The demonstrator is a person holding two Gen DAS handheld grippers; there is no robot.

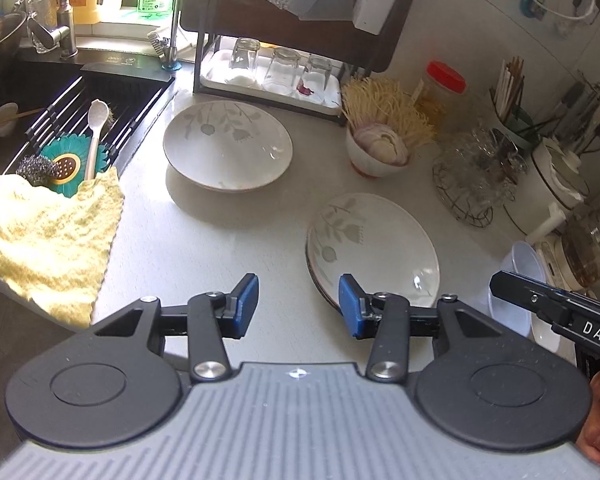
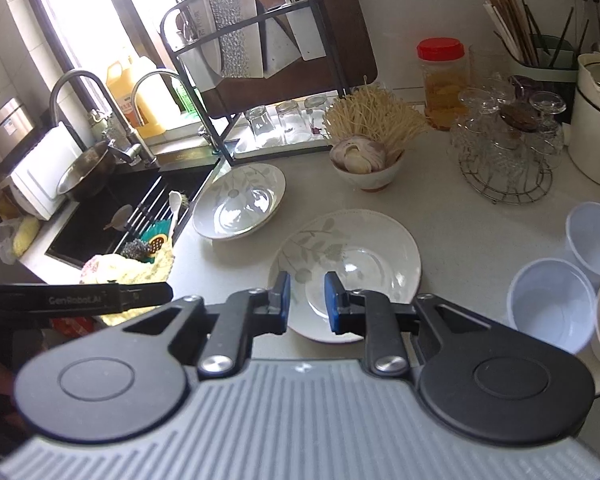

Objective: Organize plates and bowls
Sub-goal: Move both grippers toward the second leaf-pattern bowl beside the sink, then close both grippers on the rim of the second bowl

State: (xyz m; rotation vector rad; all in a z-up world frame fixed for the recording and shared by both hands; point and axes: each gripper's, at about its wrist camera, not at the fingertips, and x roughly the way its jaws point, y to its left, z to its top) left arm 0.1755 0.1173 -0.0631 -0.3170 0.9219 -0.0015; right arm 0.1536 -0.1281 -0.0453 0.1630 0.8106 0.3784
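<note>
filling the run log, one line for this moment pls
left gripper: open, empty | right gripper: open, empty, over near floral plate | far floral plate: untouched near sink

Right gripper (image 2: 307,300), jaws parted and empty, above flat plate (image 2: 364,256)

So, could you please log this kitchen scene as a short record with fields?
surface: pale countertop beside a sink
near plate: floral plate, flat on the counter
far plate: floral plate, near the sink edge
bowl: small bowl holding food
plastic bowls: translucent bowls, at the right
left gripper: open, empty
right gripper: jaws narrowly apart, empty, above the near plate
</note>
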